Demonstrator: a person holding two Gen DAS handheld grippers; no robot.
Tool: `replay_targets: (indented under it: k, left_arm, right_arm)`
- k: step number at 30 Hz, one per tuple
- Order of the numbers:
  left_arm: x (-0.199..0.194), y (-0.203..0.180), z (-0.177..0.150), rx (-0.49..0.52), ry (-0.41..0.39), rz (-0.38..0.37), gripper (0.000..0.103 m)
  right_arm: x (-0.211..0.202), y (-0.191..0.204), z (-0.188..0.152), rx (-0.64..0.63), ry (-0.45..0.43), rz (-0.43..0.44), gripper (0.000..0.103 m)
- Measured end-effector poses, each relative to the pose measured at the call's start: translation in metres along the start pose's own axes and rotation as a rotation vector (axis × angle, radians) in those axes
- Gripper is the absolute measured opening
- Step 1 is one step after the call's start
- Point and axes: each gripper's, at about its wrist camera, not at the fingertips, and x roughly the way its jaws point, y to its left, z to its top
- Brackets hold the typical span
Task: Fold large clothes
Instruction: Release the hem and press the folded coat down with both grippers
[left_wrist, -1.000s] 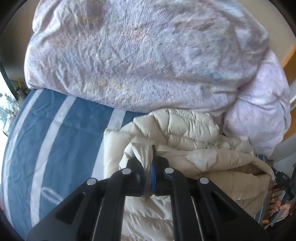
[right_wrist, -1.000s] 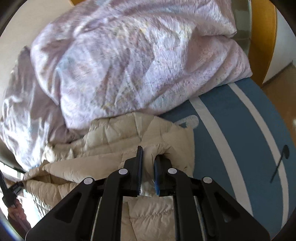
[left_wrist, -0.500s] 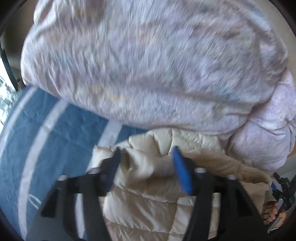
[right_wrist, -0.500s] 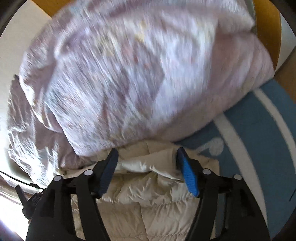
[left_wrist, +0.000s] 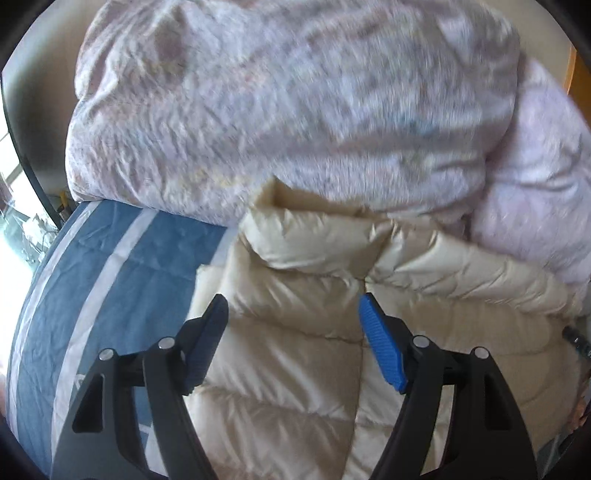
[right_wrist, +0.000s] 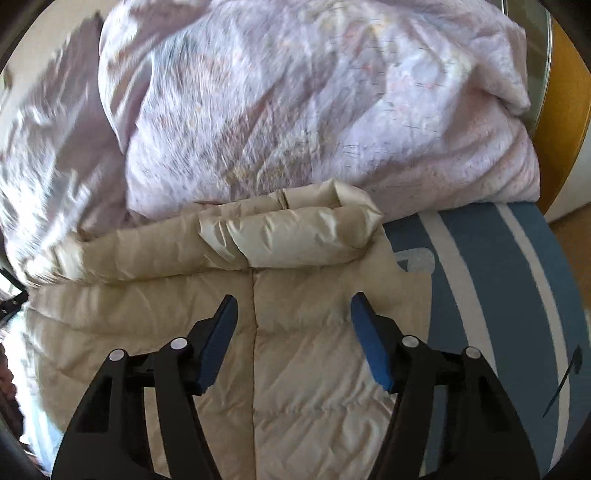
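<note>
Because our left gripper (left_wrist: 293, 314) and right gripper (right_wrist: 291, 314) both hang wide open over the puffy cream jacket (right_wrist: 314, 369) lying on the blue striped bed (right_wrist: 476, 295), we think its springy fold could pop back up against the pink blanket (right_wrist: 295, 110).

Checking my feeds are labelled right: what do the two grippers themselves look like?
Both look alike: the left gripper and right gripper have black angular frames with cut-out openings, silver round fasteners, and ribbed blue pads on the fingers. No cables or markings show.
</note>
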Motion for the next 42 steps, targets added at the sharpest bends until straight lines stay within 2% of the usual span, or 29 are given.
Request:
replay_targets:
  k: [4,10,21,27,32,42]
  left_arm:
    - [0.018,-0.007,0.008,0.021,0.011,0.053,0.073]
    - [0.047,-0.008,0.018,0.030,0.027,0.118,0.076]
    - [0.073,-0.008,0.015,0.030,0.020,0.131,0.089]
    - [0.086,-0.003,0.011,0.014,0.048,0.132,0.096]
    - [0.097,0.000,0.010,-0.007,0.070,0.126,0.101]
    - [0.110,0.004,0.009,-0.011,0.105,0.111,0.101]
  right_arm:
    - [0.011,0.007,0.016,-0.001,-0.056,-0.074,0.065]
    - [0.042,0.008,0.028,0.004,-0.023,-0.129,0.065]
    - [0.076,0.006,0.019,0.023,-0.032,-0.171,0.069]
    - [0.093,0.019,0.015,0.013,-0.026,-0.192,0.077]
    - [0.107,0.017,0.020,0.041,-0.006,-0.166,0.083]
    - [0.118,-0.016,0.018,0.062,-0.001,-0.167,0.087]
